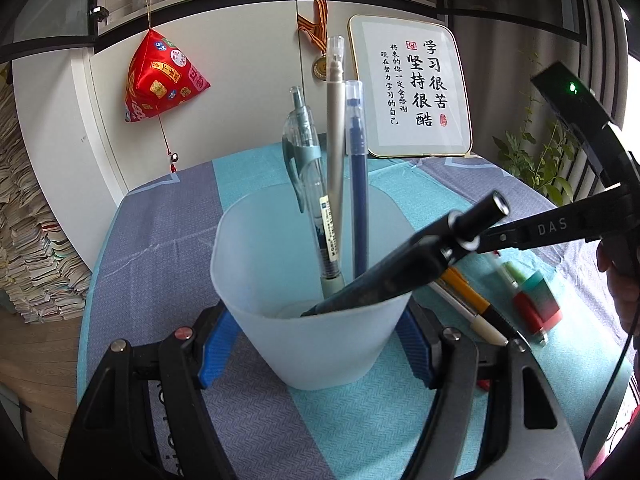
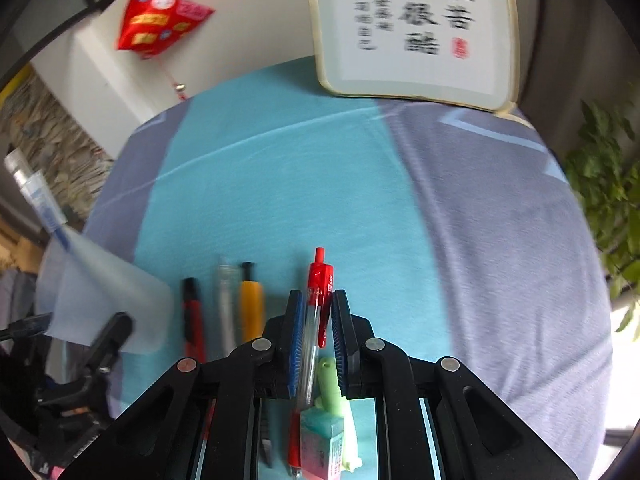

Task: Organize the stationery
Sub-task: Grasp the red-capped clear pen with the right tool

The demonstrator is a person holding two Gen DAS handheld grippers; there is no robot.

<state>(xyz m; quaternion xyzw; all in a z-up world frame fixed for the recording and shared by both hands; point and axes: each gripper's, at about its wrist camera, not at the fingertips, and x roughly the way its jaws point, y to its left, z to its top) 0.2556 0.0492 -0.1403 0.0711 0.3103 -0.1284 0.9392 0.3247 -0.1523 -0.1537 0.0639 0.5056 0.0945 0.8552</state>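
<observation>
My left gripper (image 1: 316, 360) is shut on a frosted white cup (image 1: 280, 280), with a blue pad on each side of its base. A clear teal pen (image 1: 308, 168), a beige pen (image 1: 335, 120) and a blue pen (image 1: 357, 152) stand in the cup. A black pen (image 1: 380, 284) leans out to the right. My right gripper (image 2: 316, 300) is shut on a red pen (image 2: 319, 280) near its clip, just right of the cup (image 2: 104, 292). The left wrist view shows that gripper (image 1: 492, 240) beside the black pen's top.
A red-black pen (image 2: 190, 312), a clear pen (image 2: 226, 300) and a yellow pen (image 2: 251, 300) lie on the blue-grey tablecloth (image 2: 320, 180). A teal-pink eraser (image 2: 320, 440) and a green item (image 2: 332, 384) lie under my right gripper. At the table's back stands a calligraphy board (image 1: 412, 88), with a plant (image 1: 536, 160) to its right.
</observation>
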